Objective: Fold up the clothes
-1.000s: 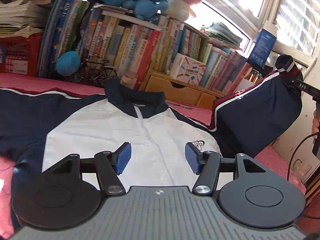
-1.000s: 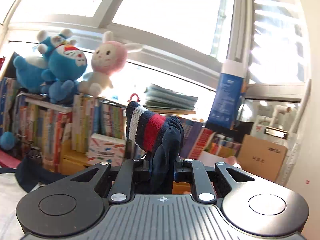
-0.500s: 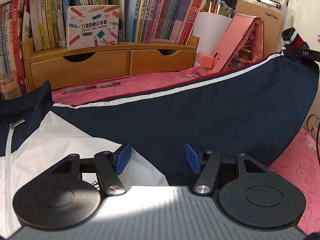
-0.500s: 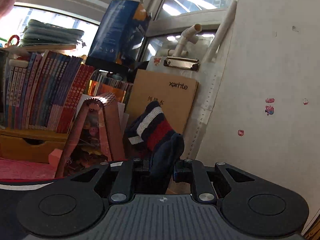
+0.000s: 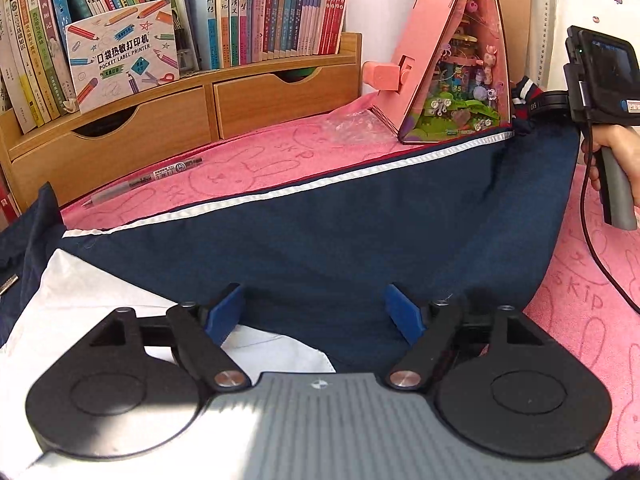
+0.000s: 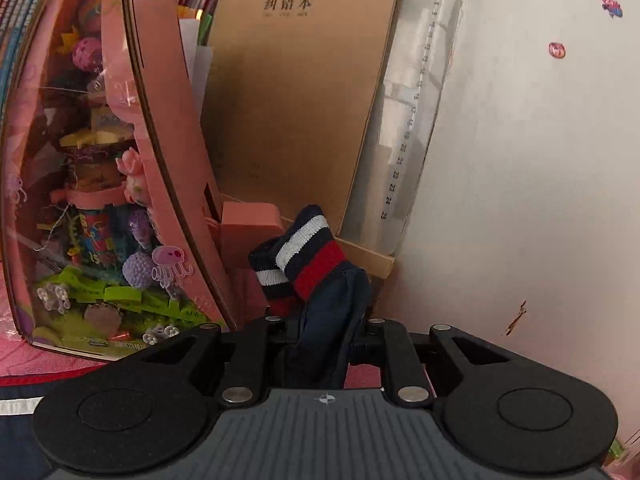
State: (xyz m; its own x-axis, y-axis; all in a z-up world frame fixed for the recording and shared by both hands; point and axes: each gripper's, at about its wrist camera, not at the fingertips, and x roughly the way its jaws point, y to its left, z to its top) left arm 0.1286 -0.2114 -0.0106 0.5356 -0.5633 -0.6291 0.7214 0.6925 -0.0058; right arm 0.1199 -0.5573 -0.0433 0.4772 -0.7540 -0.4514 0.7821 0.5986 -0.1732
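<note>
Jacket [image 5: 320,240], navy and white, lies on the pink cloth [image 5: 256,164], its sleeve stretched out to the right. Right gripper [image 6: 326,332] pinches that sleeve just below the striped cuff [image 6: 308,256]. Left gripper [image 5: 316,312] hovers near the sleeve's near edge, jaws opening, nothing gripped. Farther left lies a pen [image 5: 144,182].

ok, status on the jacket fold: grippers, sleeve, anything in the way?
Right hand-held gripper shut on striped knit cuff of navy jacket sleeve, stretched out. Left hand-held gripper opening, empty, over sleeve. Pink triangular toy house close behind cuff.
</note>
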